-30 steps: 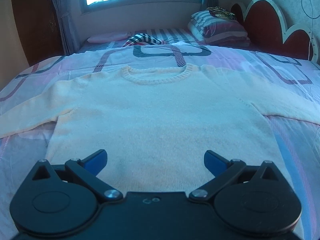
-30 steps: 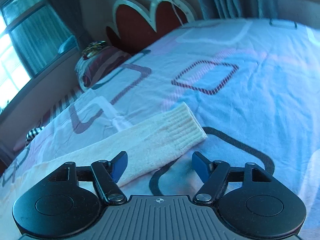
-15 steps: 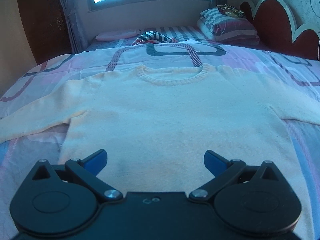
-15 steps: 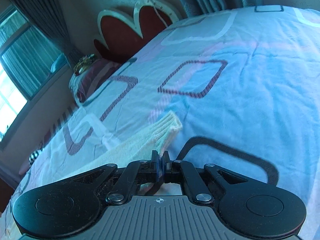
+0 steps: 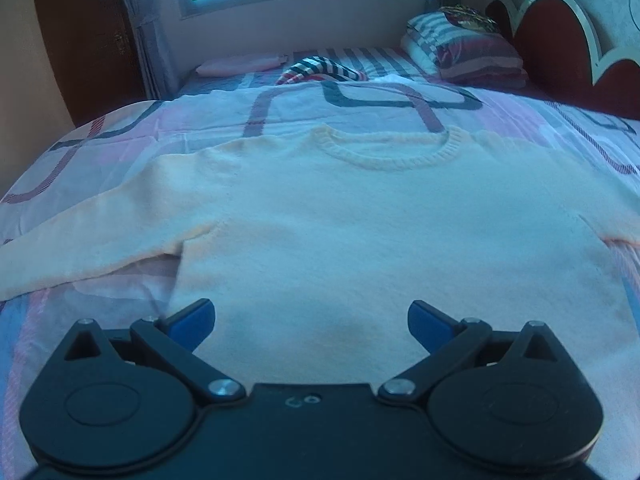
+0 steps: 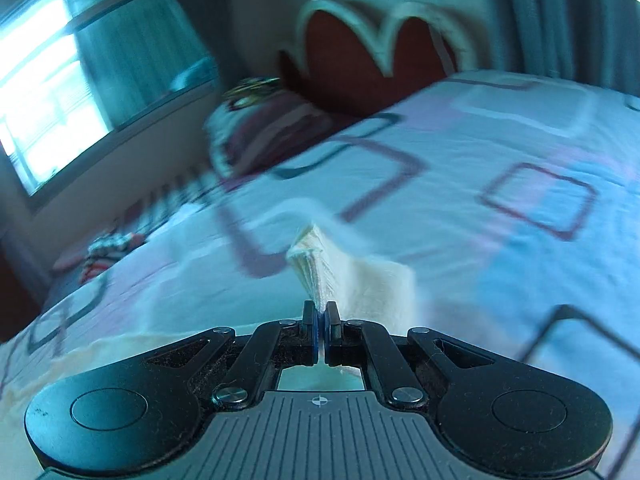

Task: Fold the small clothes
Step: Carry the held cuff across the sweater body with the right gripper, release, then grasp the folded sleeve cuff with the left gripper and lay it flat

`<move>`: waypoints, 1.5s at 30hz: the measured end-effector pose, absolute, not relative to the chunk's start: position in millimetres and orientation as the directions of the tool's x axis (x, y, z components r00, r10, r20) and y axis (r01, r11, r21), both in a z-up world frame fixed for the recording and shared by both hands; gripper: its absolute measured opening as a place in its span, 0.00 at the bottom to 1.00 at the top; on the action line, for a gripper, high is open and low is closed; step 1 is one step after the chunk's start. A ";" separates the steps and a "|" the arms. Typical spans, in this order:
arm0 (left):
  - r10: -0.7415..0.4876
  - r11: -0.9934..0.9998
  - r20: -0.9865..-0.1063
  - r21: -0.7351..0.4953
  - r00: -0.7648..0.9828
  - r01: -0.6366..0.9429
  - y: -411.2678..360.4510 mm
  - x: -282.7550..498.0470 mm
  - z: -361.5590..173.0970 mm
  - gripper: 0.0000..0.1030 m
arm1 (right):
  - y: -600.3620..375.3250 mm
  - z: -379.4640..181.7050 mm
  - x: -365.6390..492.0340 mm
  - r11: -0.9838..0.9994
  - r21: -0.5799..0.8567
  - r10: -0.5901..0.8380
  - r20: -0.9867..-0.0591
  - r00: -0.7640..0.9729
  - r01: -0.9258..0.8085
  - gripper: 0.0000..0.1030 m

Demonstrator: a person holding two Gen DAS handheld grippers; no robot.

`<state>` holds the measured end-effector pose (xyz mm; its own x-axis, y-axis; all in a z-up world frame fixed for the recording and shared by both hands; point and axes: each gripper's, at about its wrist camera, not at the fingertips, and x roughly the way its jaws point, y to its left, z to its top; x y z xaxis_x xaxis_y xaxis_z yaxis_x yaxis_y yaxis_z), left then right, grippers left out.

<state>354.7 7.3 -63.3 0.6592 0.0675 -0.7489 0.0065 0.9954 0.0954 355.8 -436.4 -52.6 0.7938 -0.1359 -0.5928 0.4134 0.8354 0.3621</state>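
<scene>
Motion blur smears the pillows (image 6: 260,132) beyond the right gripper (image 6: 321,320), its jaws clamped on the sweater's cuff (image 6: 316,268). The left gripper (image 5: 311,320) hovers, jaws apart, over the cream sweater (image 5: 360,240) on the bed (image 5: 120,136).

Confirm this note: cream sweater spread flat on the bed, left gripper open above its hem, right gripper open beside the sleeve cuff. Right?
Not quite. The right gripper is shut on the sleeve cuff, pinched and lifted off the bed, as the right wrist view shows. The rest stands: the sweater lies flat and the left gripper is open above its hem.
</scene>
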 end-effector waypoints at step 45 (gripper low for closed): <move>-0.160 0.979 -0.698 -0.201 0.698 0.023 113.6 388.7 -54.3 0.58 | -75.3 -65.2 406.0 0.954 0.268 0.274 -0.595 0.755 -0.135 0.12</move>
<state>388.7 113.6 -54.3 0.6981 -0.1595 -0.6980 0.0227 0.9793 -0.2011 406.0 -75.3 -65.2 0.7553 0.2738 -0.5955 -0.1346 0.9540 0.2679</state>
